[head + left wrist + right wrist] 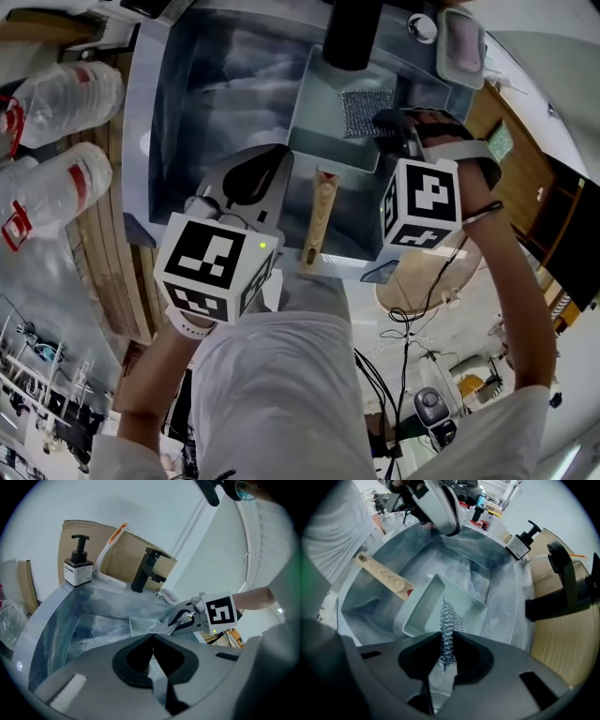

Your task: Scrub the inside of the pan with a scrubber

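Right gripper view: right tongs [446,638] clamped on mesh scrubber [450,618], poised over far-right inside of pan [419,607] in sink [499,604]; pan floor just beyond scrubber, wooden handle [384,576] pointing near; left tongs [152,638] pinched together, empty, nearer handle

Within sink [202,89] a pan [317,127], scrubber [366,112] over pan, faucet [352,33] behind

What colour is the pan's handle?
Handle: pale wood, red nearest the pan; clearest in right gripper view.
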Demonstrator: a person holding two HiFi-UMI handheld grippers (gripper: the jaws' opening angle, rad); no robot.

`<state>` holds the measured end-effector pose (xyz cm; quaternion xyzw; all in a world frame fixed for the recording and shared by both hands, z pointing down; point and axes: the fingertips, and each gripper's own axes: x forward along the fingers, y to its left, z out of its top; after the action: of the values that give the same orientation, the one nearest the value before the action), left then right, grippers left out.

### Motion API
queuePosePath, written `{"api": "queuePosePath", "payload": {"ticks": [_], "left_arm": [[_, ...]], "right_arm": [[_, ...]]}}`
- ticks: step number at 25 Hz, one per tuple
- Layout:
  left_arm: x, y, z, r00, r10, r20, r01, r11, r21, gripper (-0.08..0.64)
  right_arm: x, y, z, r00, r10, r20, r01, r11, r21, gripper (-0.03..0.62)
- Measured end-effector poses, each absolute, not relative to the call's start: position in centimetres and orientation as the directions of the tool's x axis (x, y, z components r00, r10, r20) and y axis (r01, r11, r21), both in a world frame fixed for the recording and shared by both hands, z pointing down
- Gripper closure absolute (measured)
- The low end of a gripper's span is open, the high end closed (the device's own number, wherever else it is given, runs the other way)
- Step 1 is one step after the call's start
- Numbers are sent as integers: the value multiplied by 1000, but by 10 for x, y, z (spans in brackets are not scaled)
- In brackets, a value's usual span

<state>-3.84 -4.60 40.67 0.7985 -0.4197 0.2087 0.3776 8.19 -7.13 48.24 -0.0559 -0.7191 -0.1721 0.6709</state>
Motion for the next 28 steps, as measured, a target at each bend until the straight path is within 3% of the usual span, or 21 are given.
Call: {"api": "queuePosePath", "payload": {"ticks": [6, 11, 14, 20, 28], "left_arm": [[-49, -41, 405, 549, -530, 647, -836, -333, 436, 555], [-58, -34, 407, 533, -538, 653, -846, -309, 435, 554], [-60, -31, 408, 523, -546, 655, -851, -292, 436, 554], [-59, -31, 407, 513, -561, 650, -856, -275, 438, 554], [-56, -32, 405, 513, -567, 645, -854, -264, 447, 555]], "right_arm": [[91, -71, 471, -107, -15, 994, 608, 790, 77, 528], [100, -76, 474, -59, 54, 997, 727, 686, 6, 528], [110, -83, 479, 1, 28, 1000, 785, 619, -18, 528], [127, -95, 488, 109, -62, 992, 844, 533, -59, 528], [122, -96, 495, 261, -154, 953, 810, 572, -129, 528]]}}
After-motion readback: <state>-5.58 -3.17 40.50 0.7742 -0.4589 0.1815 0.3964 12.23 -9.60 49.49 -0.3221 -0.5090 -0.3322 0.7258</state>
